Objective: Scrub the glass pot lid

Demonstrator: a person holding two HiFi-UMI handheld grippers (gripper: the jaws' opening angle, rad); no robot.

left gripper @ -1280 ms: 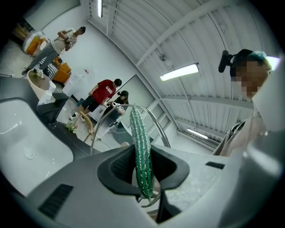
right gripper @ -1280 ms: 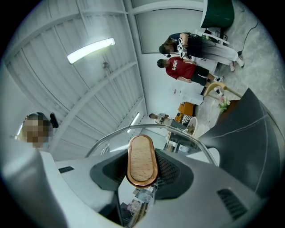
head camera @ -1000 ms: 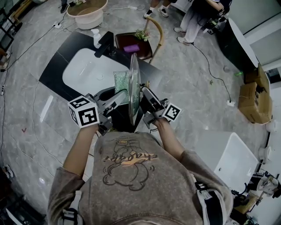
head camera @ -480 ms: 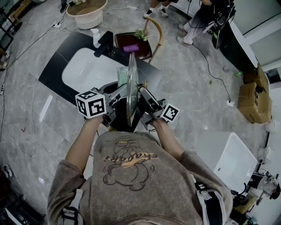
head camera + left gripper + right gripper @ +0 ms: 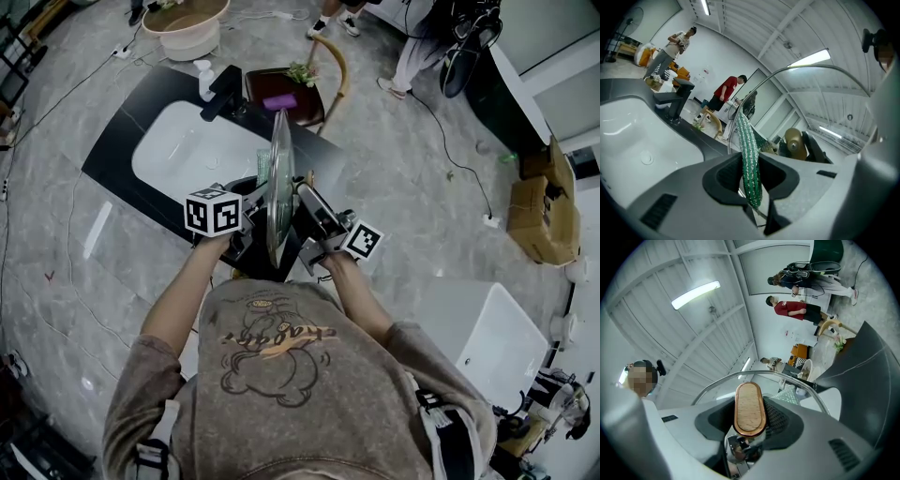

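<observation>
Lid (image 5: 277, 187) edge-on (scrubber (image 5: 263, 161) barely visible).

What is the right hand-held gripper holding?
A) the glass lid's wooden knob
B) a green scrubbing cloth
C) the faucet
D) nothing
A: its own view shows the right hand-held gripper shut on the wooden knob of the glass lid.

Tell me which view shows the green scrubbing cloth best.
The left gripper view: the cloth fills the middle, pinched in the left tool. Head view shows only a green sliver beside the lid; right gripper view, a faint patch through the glass.
</observation>
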